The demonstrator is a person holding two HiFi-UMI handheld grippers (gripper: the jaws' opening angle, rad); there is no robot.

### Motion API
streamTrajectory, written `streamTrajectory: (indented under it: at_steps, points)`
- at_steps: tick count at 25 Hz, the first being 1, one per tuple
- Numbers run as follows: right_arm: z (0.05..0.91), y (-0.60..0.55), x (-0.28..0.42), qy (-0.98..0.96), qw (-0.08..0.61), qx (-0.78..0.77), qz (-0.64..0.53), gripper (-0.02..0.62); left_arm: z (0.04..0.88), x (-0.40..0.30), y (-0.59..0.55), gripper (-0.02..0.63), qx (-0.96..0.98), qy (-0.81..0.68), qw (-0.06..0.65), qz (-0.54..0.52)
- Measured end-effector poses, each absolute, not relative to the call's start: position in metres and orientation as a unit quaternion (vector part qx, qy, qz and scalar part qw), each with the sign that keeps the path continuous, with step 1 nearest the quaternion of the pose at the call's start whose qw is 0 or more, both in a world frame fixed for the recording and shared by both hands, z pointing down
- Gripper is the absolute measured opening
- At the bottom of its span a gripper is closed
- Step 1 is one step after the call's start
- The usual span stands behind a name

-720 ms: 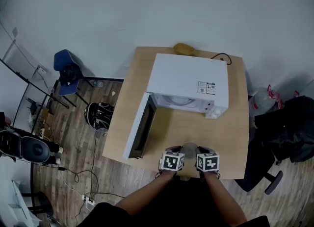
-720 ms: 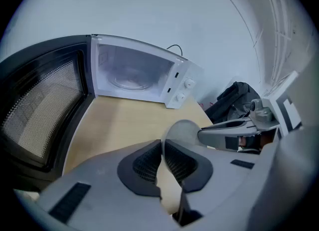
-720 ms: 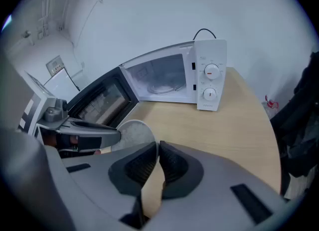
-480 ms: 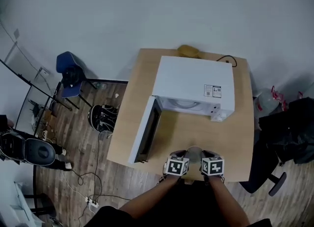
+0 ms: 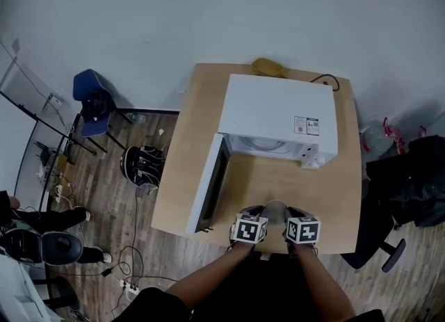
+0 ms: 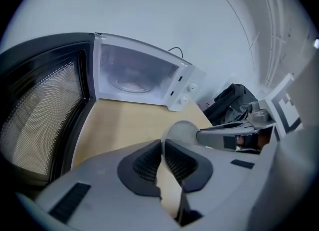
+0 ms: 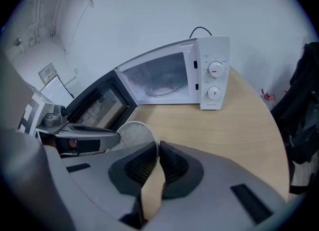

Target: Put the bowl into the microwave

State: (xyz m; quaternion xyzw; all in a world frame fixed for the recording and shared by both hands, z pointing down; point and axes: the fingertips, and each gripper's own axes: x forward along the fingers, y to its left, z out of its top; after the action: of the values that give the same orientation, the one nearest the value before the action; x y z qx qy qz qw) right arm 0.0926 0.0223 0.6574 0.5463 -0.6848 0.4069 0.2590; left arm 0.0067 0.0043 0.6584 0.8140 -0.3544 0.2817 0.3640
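Left gripper (image 6: 163, 148) pinches bowl (image 6: 182, 131) rim; microwave (image 6: 142, 75) open.

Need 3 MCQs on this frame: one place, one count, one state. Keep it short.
1. Where is the bowl? A) inside the microwave B) between left gripper and right gripper at the table's near edge C) on the floor
2. Knobs on the microwave's panel? A) one B) two C) four
3. The microwave's door is: A) open B) shut C) missing
Answers: 1 B, both jaw pairs clamp its rim; 2 B, two knobs, one above the other; 3 A, it stands swung out, cavity exposed.
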Motion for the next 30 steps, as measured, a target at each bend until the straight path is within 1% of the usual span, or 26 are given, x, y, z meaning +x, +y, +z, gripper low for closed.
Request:
streamTrajectory:
  at_steps: [10, 22, 30]
  points:
    - [0.638, -0.036, 0.093, -0.695, 0.247, 0.554, 0.386, 0.075, 0.64, 0.006, -0.054, 0.031, 0.818, -0.372, 0.348, 0.267]
    - [0.644, -0.123, 0.096, -0.704, 0.229, 0.547, 0.39, 0.075, 0.643, 0.009, -0.143, 0.031, 0.814, -0.401, 0.325, 0.266]
    - [0.651, -0.178, 0.094, -0.71, 0.214, 0.54, 0.399, 0.077, 0.649, 0.006, -0.195, 0.031, 0.804, -0.425, 0.328, 0.254]
